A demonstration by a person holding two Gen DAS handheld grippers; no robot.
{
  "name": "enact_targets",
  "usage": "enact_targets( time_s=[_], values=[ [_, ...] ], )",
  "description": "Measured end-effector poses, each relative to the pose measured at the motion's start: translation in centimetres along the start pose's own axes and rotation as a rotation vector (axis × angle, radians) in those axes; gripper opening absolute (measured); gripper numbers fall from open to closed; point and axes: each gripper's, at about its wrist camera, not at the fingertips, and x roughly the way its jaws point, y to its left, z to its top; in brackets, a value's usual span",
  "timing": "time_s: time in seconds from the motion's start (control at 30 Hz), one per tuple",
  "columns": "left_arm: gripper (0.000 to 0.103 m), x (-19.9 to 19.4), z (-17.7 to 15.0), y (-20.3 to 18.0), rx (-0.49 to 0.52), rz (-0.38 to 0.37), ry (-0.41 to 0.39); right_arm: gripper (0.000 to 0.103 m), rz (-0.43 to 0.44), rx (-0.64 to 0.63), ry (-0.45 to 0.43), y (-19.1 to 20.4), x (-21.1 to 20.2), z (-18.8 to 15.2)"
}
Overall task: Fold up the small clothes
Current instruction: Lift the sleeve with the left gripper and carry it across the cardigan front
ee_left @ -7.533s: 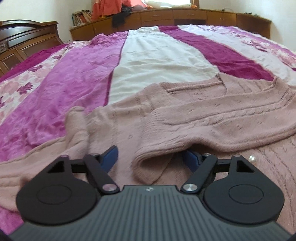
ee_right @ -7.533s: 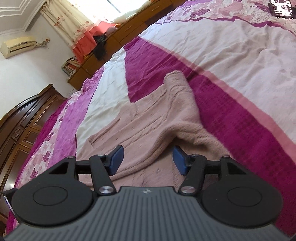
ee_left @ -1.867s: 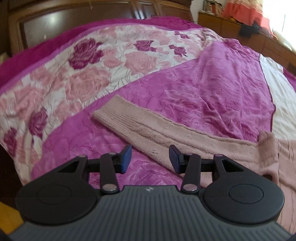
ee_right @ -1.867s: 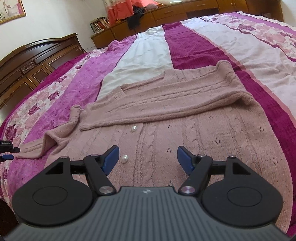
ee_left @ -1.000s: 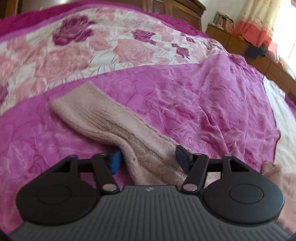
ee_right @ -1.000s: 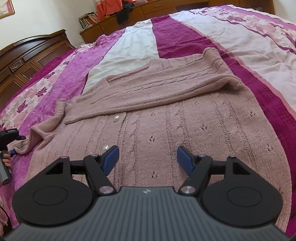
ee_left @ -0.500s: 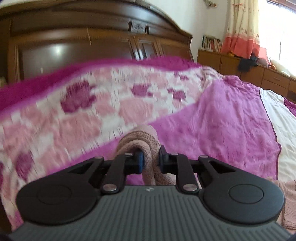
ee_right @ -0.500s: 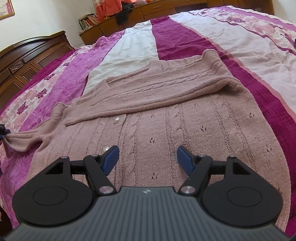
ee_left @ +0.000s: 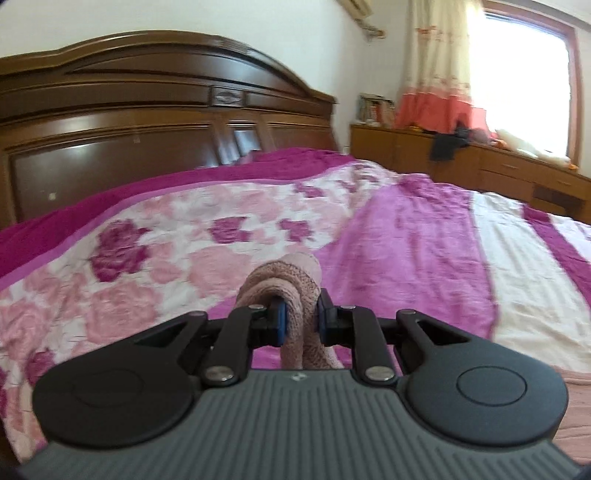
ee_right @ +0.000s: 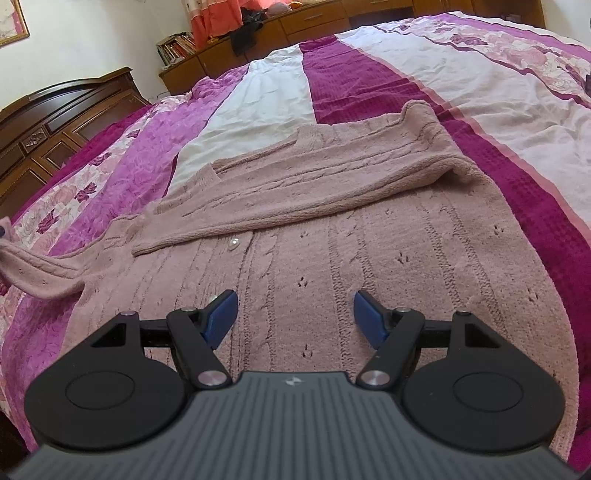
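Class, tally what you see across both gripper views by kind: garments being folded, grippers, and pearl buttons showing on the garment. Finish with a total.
Pink knitted cardigan: 1
Grippers, left gripper and right gripper: 2
Pearl button showing: 1
Total: 4

- No readable text, labels or numbers from either wrist view on my end.
- Only mark I see: small logo glyph on each gripper body, left gripper [ee_left: 300, 318] and right gripper [ee_right: 294, 316]. It's a symbol, not letters.
- Books [ee_right: 176, 45] on the far cabinet: spines too small to read.
- Framed picture [ee_right: 14, 18] on the wall: cut off, nothing legible.
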Motion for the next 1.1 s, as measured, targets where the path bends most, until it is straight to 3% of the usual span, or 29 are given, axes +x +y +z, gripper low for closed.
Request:
enact_targets(
  time_s=[0.37,0.77,1.1],
  values=[
    [0.018,-2.0,0.4,-9.7,0.034,-0.191,0.01,0.076,0.026,0.044,-0.029,-1.5,-1.0,0.3],
    [0.018,-3.9,0.2,-19.3,0.074,-0.338,0.008,0.076,0.064,0.102,-0.024,-3.4,-1.0,0.3],
    [0.018,-3.9,-4.6,-27.2,0.145,-0.461,0.121,0.076,0.084,0.126,-0.022,-4.5,-0.8,0.1]
  ],
)
